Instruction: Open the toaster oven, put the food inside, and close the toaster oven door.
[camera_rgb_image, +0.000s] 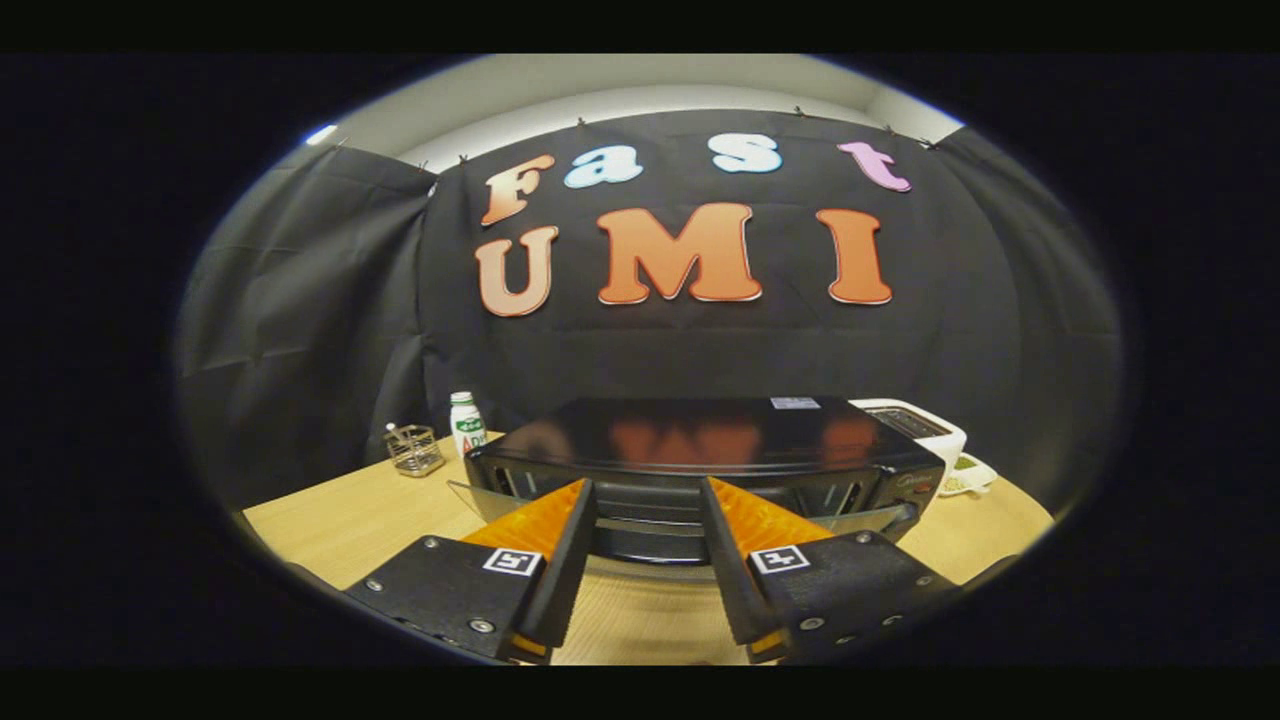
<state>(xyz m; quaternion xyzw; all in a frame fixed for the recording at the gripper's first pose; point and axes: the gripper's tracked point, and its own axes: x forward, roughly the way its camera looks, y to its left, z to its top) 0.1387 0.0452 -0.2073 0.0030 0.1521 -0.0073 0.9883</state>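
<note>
A black toaster oven (700, 435) stands on the wooden table just ahead of my fingers. Its glass door (478, 498) hangs partly open, tilted down toward me, and its clear edges show outside both fingers. The door's dark handle bar (648, 545) runs across the gap between my fingers, low and close. My gripper (645, 485) is open, its tips near the oven's front opening, with neither finger pressing on anything. A small white dish holding greenish food (968, 474) sits to the right of the oven.
A white appliance (915, 420) stands behind the oven on the right. Left of the oven are a white bottle with a green label (466, 422) and a small wire holder (413, 450). Bare wooden tabletop (350, 520) lies left of the oven.
</note>
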